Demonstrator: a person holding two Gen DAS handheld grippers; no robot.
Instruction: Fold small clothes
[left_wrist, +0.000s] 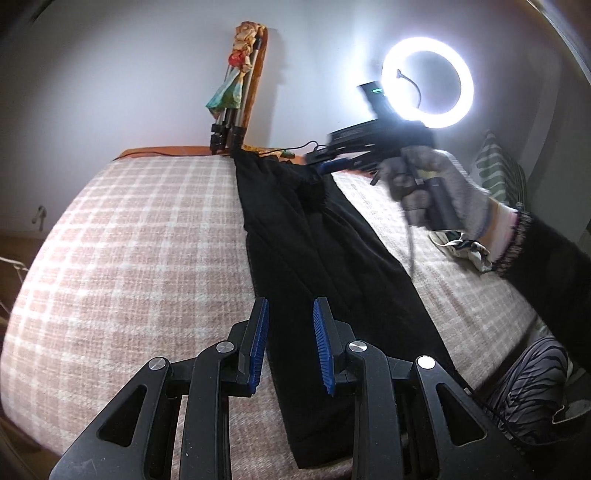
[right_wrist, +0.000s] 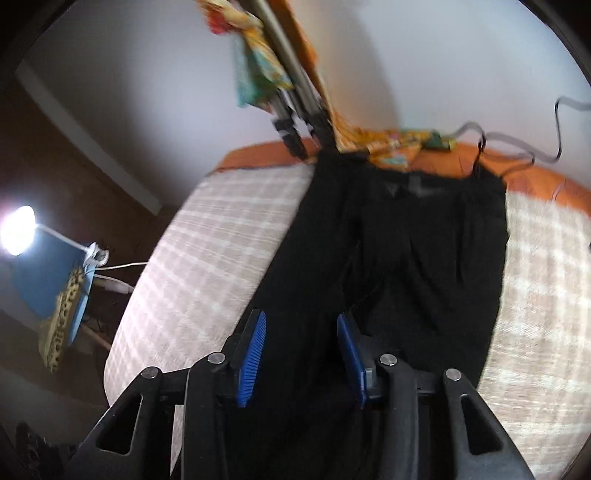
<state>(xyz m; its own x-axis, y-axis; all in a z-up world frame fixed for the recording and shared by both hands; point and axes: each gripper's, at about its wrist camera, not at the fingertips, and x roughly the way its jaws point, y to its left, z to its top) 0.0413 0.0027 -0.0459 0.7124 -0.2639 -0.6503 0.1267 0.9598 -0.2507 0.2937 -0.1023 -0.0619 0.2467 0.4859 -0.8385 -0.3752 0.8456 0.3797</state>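
Observation:
A black garment (left_wrist: 325, 258) lies lengthwise on a pink-and-white checked blanket (left_wrist: 140, 251), folded into a long narrow strip. My left gripper (left_wrist: 290, 314) is open, its blue pads just above the garment's near end, holding nothing. My right gripper (left_wrist: 321, 166), held by a gloved hand (left_wrist: 432, 188), hovers over the garment's far end and is blurred there. In the right wrist view the right gripper (right_wrist: 301, 325) is open over the black garment (right_wrist: 406, 258), with nothing between the pads.
A bright ring light (left_wrist: 427, 82) stands at the far right. A folded tripod with colourful cloth (left_wrist: 236, 92) leans on the wall behind the bed. A desk lamp (right_wrist: 16, 230) is at the left. Crumpled cloth (left_wrist: 461, 247) and a striped garment (left_wrist: 532, 380) lie at the right.

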